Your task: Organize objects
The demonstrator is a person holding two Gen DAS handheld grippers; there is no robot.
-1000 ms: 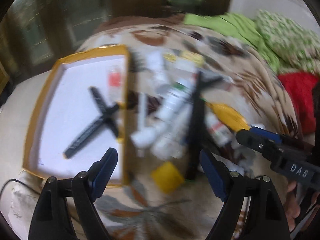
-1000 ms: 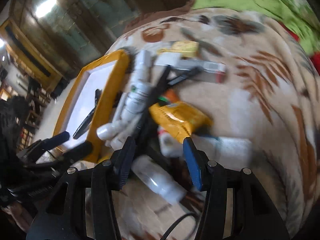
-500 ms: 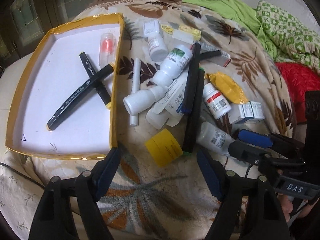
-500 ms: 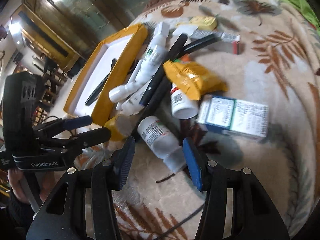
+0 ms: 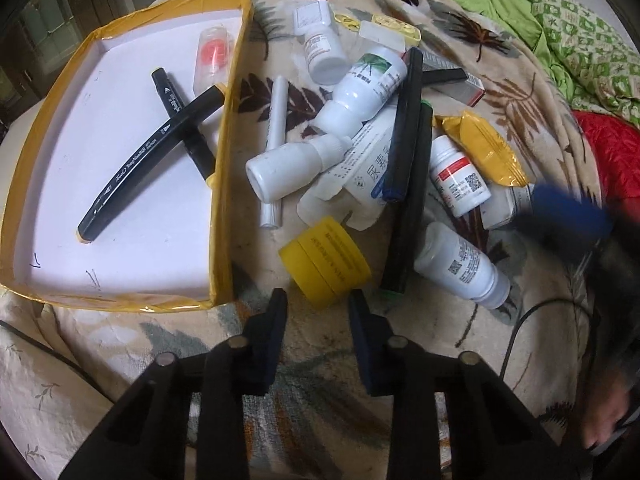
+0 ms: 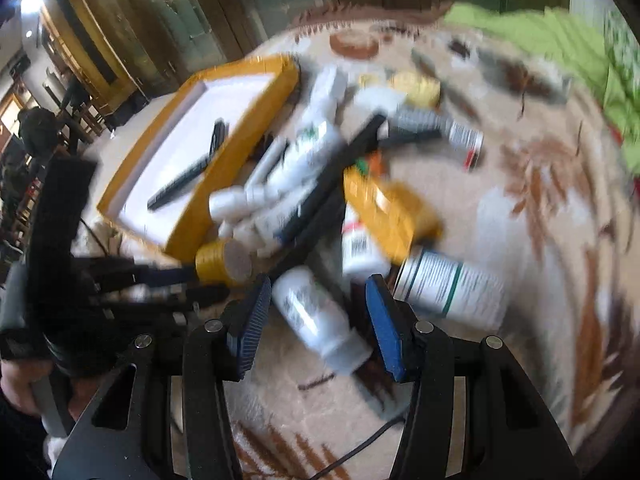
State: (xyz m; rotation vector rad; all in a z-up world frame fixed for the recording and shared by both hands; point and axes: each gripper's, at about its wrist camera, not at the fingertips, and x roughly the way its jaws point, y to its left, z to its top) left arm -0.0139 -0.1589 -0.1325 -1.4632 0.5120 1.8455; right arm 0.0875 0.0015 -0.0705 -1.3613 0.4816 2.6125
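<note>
A yellow-rimmed white tray (image 5: pixel 219 216) (image 6: pixel 224 184) lies at the left and holds two crossed black markers (image 5: pixel 160 148) and a clear tube with an orange core (image 5: pixel 212 56). To its right is a pile of white bottles, black markers and a yellow pouch (image 5: pixel 484 148). My left gripper (image 5: pixel 318 305) points down at a yellow jar (image 5: pixel 324 260) (image 6: pixel 224 260). Its jaws are closing, and the jar's near edge sits between the tips without clear contact. My right gripper (image 6: pixel 318 308) stands open astride a lying white bottle (image 6: pixel 316 320) (image 5: pixel 460 264).
A leaf-patterned blanket (image 5: pixel 320 380) covers the bed. Green bedding (image 5: pixel 580 40) and a red cloth (image 5: pixel 612 160) lie at the far right. A black cable (image 5: pixel 528 320) runs near the right gripper. Small boxes (image 6: pixel 452 288) lie beside the pile.
My left gripper's jaws have drawn much closer together and it has sunk toward the yellow jar. My right gripper has shifted and rolled, and its picture is blurred.
</note>
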